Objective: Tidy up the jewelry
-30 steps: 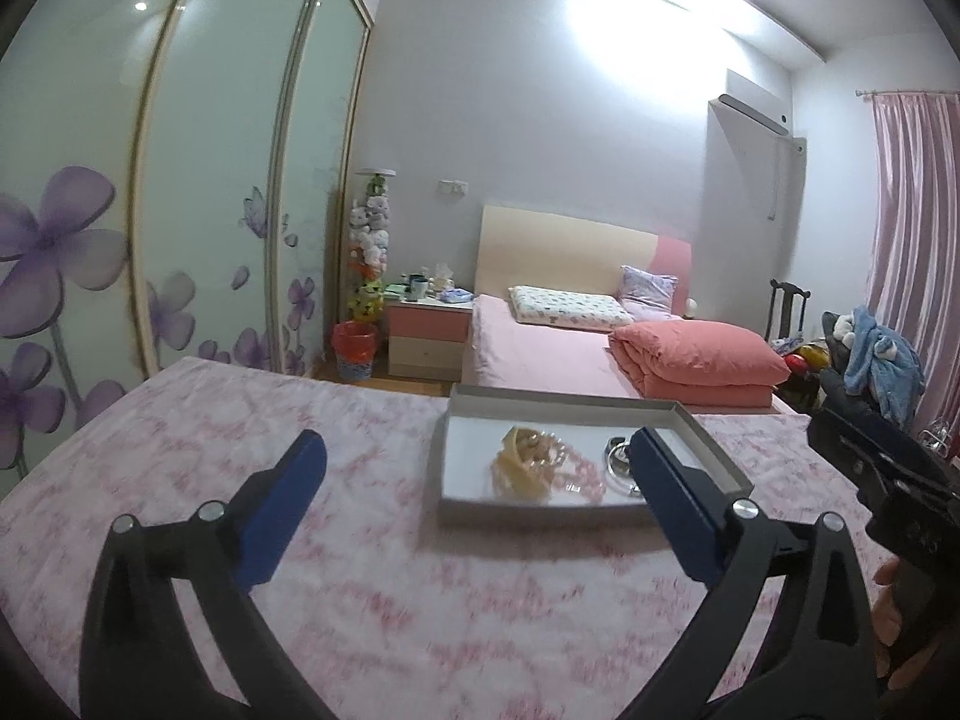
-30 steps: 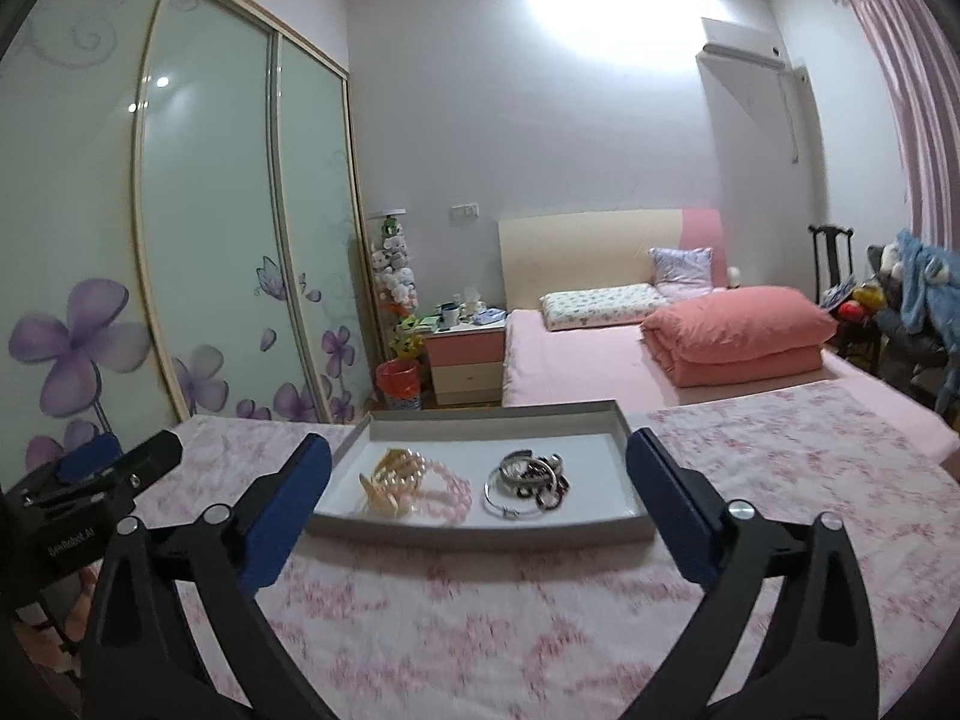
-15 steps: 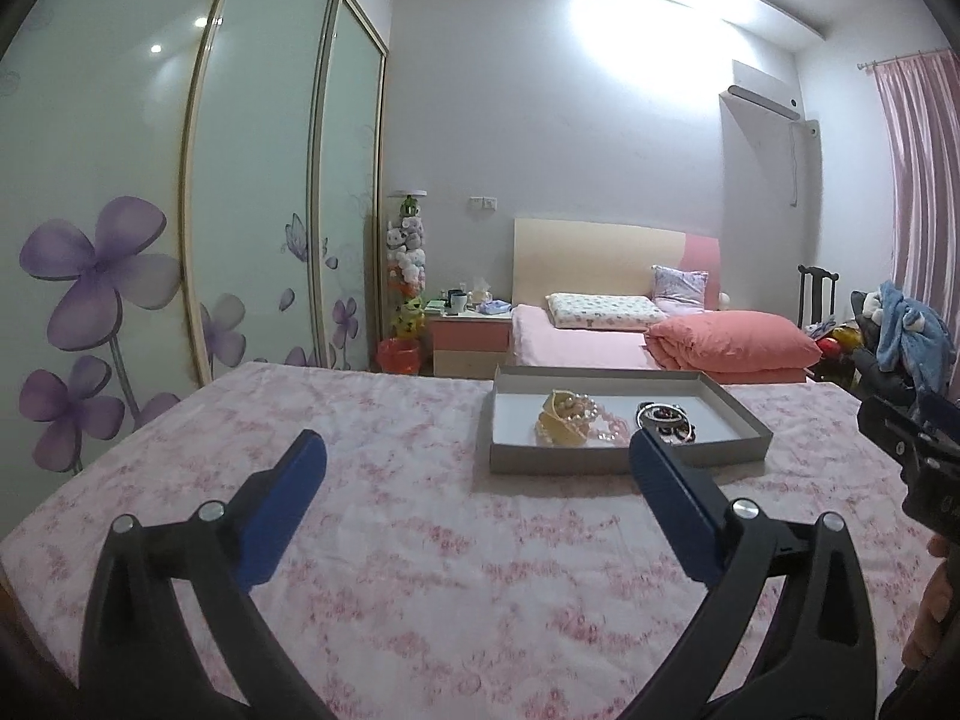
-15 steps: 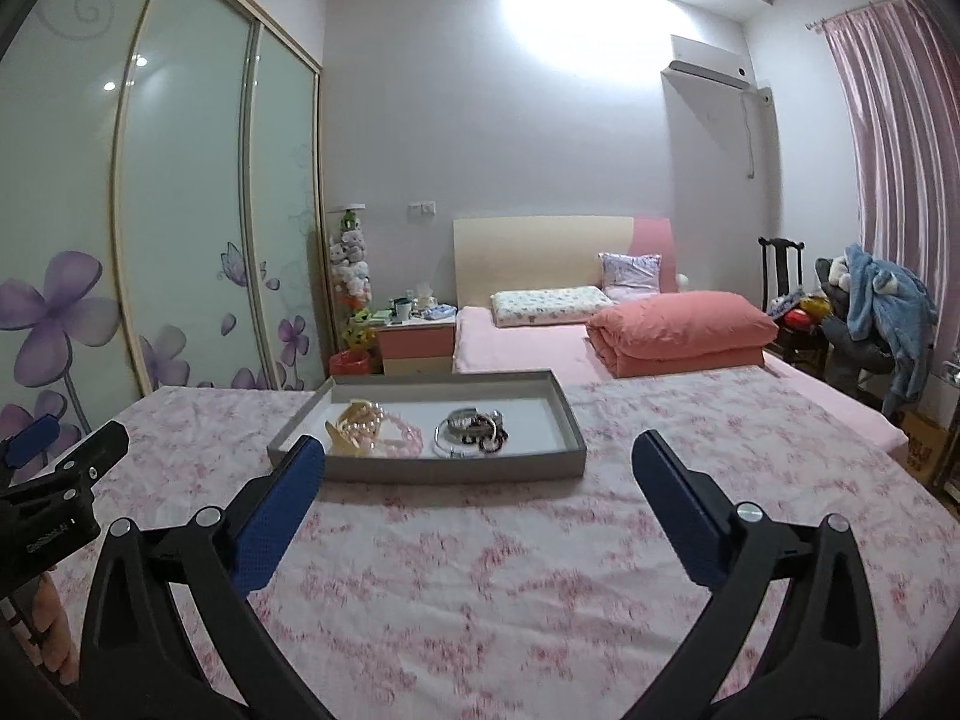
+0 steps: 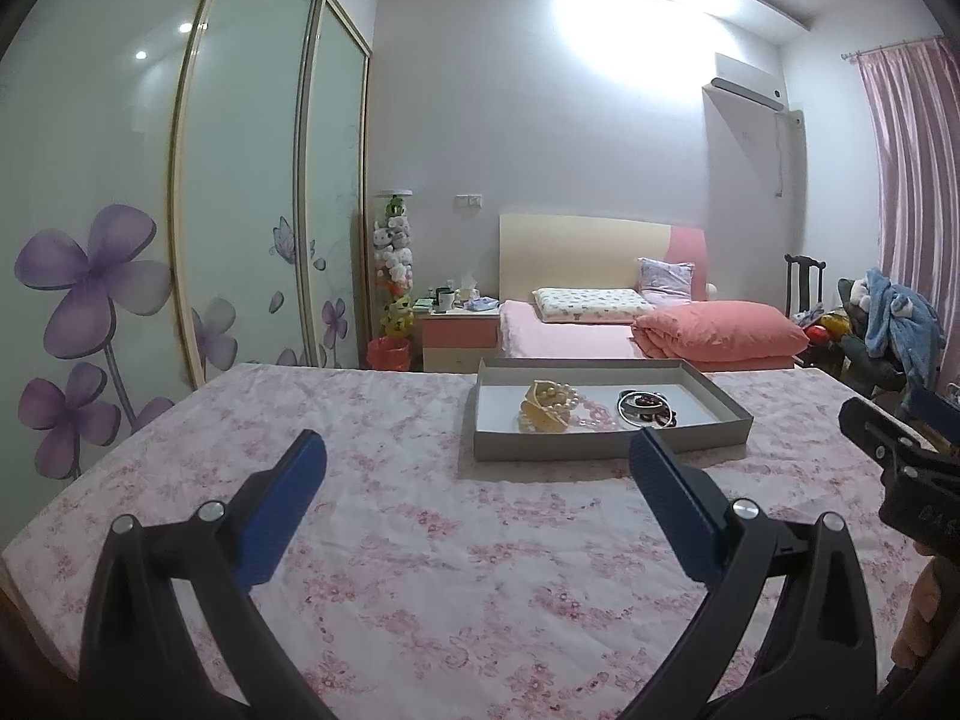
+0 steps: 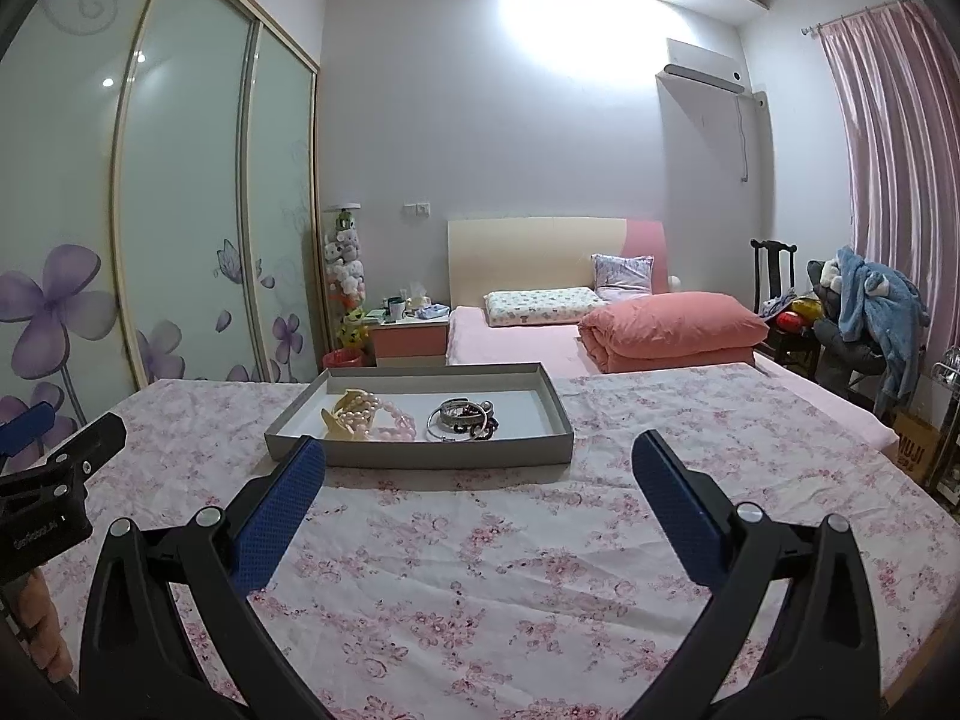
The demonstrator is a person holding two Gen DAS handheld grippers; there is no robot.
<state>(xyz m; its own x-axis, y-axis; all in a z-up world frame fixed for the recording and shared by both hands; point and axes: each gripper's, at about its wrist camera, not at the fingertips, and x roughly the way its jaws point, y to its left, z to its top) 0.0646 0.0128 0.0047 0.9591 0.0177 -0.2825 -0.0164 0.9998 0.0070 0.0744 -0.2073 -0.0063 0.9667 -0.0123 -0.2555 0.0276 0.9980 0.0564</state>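
Jewelry [image 6: 408, 417] in tray [image 6: 420, 455] — floral tablecloth [image 6: 540, 570], bedroom.

Grey tray [image 6: 420, 453] holds pearl-pink beads [image 6: 366, 417] left, silver bangles [image 6: 462, 418] right.

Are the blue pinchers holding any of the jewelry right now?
No. The left gripper and right gripper are both open and empty. The jewelry lies in the gray tray, untouched.
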